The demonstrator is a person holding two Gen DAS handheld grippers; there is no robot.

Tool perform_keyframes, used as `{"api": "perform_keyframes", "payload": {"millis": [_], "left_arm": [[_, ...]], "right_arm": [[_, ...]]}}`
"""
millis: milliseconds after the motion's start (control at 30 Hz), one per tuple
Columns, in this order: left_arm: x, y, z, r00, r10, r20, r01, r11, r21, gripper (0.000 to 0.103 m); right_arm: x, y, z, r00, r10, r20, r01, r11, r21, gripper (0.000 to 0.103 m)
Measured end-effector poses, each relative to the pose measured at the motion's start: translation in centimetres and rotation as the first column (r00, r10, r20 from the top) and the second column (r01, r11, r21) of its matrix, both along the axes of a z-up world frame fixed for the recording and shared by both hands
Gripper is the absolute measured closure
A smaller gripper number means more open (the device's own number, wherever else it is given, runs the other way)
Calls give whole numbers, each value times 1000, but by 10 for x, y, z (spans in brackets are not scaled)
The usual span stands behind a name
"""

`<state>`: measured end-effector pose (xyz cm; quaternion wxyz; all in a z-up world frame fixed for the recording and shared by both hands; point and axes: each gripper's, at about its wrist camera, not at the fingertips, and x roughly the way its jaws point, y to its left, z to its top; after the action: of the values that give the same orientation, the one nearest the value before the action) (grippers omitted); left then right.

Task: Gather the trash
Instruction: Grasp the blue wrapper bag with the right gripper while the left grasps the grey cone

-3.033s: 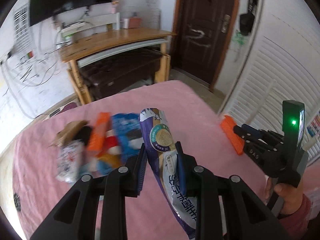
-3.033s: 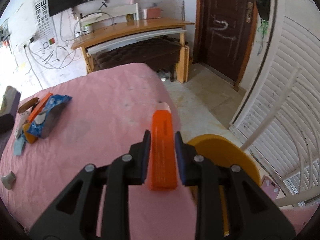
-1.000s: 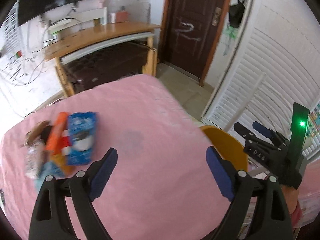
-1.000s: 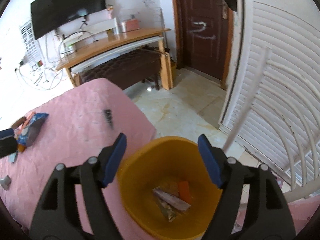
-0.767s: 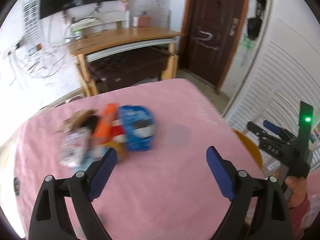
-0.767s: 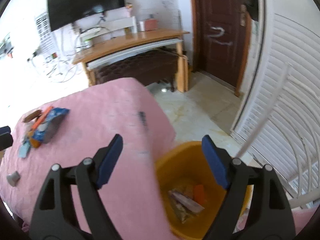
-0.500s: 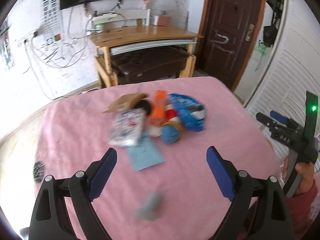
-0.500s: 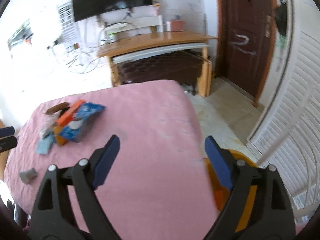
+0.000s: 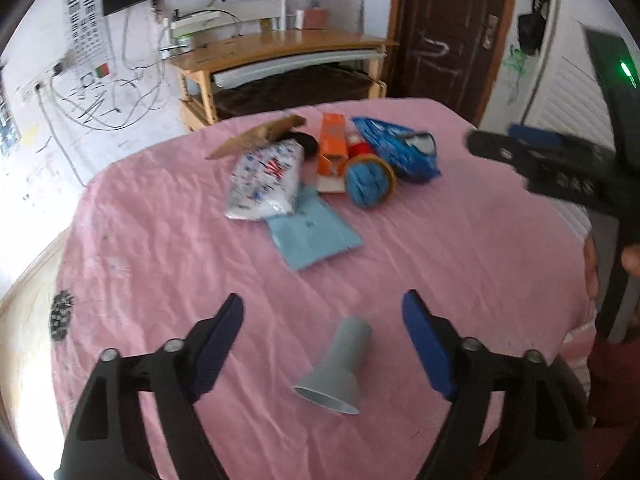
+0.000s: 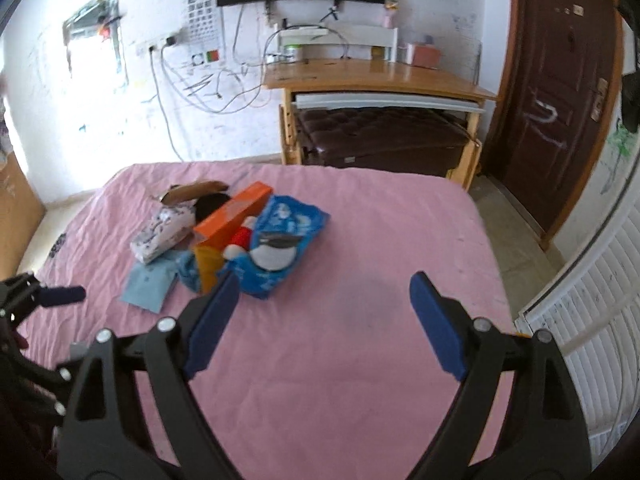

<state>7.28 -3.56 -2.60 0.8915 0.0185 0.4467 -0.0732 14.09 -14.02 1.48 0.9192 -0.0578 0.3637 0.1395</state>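
Fingers (image 9: 224, 332) of the left gripper (image 9: 322, 334), narrowing yet wide and empty, flank the funnel (image 9: 335, 368), its axis toward 1 o'clock.

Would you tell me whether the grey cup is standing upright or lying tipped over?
Tipped over: the grey cup lies on its side on the pink cover, open mouth facing the camera.
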Motion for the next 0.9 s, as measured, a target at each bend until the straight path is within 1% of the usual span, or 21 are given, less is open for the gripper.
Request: {"api": "perform_keyframes", "payload": {"millis": [33,100,200,233,300,433,500,633,667,700,733,800,900], "left_arm": [[0,-2,-4,1000,-7,-7,7,1000,6,38],[-1,-4,-8,1000,-21,-9,21,1000,11,42],[-3,-9,-16,999,-50,-16,50,999,21,51],[-6,-12,-17,998,-59,3,59,997,51,55],[-10,-14,-17,997,-74,12,73,996,48,65],[-17,-11,-17,996,-79,29,77,995,55,77],[-20,-9,-17,996,-77,33,75,996,51,79],[-26,-7,-17,996,-76,43,74,996,39,79],[-27,-6,-18,996,-74,45,73,997,31,79],[-27,-5,-18,996,-73,46,72,997,25,79],[-28,-4,-18,996,-71,48,70,997,20,79],[-26,2,-18,996,-68,50,67,998,12,79],[-25,9,-18,997,-56,46,57,998,-13,79]], "right_arm": [[2,4,-2,1000,7,-6,-7,1000,-2,20],[7,10,-4,1000,15,-16,-15,1000,-1,20],[20,17,-5,999,12,-38,-11,1000,21,20],[26,18,-6,999,10,-50,-8,999,36,20],[33,23,-7,998,4,-66,-1,999,52,20],[52,30,-14,994,-21,-107,27,998,51,20],[57,34,-19,992,-24,-128,29,999,43,20],[61,42,-31,987,-25,-159,28,999,17,20],[62,43,-34,986,-30,-166,31,999,9,21],[62,44,-36,985,-31,-170,31,1000,3,34],[63,45,-38,984,-29,-176,30,1000,2,41],[66,47,-43,980,-18,-199,19,1000,6,64],[65,46,-47,979,-8,-205,10,1000,10,70]]}}
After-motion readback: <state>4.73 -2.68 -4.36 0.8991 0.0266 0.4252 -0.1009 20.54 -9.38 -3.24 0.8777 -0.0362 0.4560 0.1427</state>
